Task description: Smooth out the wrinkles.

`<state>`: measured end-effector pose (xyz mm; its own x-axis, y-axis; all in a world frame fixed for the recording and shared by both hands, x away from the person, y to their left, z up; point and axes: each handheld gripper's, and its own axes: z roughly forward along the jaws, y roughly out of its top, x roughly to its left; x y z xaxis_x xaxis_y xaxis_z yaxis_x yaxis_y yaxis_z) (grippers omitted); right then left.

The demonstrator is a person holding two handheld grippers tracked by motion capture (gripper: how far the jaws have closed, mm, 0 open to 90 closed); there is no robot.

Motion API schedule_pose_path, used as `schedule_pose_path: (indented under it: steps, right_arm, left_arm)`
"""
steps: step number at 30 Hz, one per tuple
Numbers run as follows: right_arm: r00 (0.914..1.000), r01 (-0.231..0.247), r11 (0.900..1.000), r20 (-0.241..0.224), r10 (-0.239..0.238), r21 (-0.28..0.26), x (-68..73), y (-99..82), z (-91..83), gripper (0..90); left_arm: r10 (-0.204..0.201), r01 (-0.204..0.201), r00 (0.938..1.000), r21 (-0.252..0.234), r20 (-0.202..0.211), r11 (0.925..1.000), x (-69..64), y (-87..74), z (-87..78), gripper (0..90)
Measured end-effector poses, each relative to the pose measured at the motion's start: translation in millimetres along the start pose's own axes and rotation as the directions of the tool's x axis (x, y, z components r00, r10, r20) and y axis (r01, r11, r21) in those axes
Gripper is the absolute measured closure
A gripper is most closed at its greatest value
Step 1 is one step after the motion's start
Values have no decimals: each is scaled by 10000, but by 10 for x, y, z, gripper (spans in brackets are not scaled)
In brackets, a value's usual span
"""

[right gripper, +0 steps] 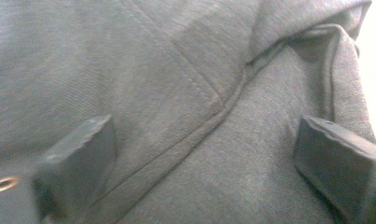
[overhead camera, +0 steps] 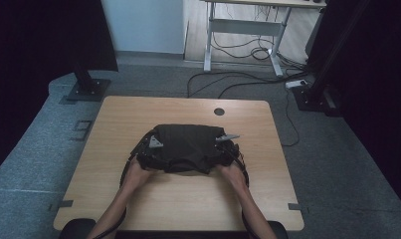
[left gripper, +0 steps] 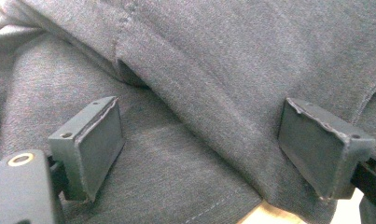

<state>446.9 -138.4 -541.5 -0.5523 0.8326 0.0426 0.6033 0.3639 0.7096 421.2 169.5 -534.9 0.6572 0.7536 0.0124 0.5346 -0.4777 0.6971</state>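
Mid-table, w/ both jaws spread wide: we press the left gripper [left gripper: 202, 154] & right gripper [right gripper: 213, 172] against a dark grey knit garment [overhead camera: 185, 147] bunched on the light wooden table [overhead camera: 138, 112]. Pads pinch nothing, apparently; closing now may snag several layers.

In the high view the dark garment [overhead camera: 187, 147] covers the middle of the table [overhead camera: 138, 112], and what lies under the garment cannot be seen. The jaws of the left gripper [overhead camera: 149, 149] and of the right gripper [overhead camera: 227, 147] are too small there to tell how they meet the garment. In the left gripper view the garment is cut by every edge. In the right gripper view the left jaw is blurred, and the garment's folds hide their inside.
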Motion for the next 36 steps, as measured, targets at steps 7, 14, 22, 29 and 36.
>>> schedule_pose_path:
  steps: [7, 14, 22, 29, 36]
  right_arm:
    - [9981, 578, 9982, -221, -581, -156, 79, 76, -298, 134]
    - [9971, 552, 9956, -484, -590, -758, 92, -93, -754, 110]
    - [9999, 103, 9982, 103, -97, -598, -117, -537, -939, 0]
    - [9993, -39, 9999, 360, 43, -124, -267, -790, -846, 0]
    - [9993, 129, 9999, 354, -129, 29, -285, -914, -739, 0]
  left_arm:
    - [-27, 31, 9999, -256, 158, 9997, -74, 6, -311, 143]
    - [-96, 89, 9999, -697, -95, 9975, -134, -261, -750, 112]
    - [-398, 381, 9960, -232, -795, 9990, -20, -684, -871, 17]
    - [-706, 774, 9912, 581, -1116, 9953, 120, -935, -759, 0]
    - [-1154, 1201, 9895, 512, -869, 9914, 176, -952, -742, 0]
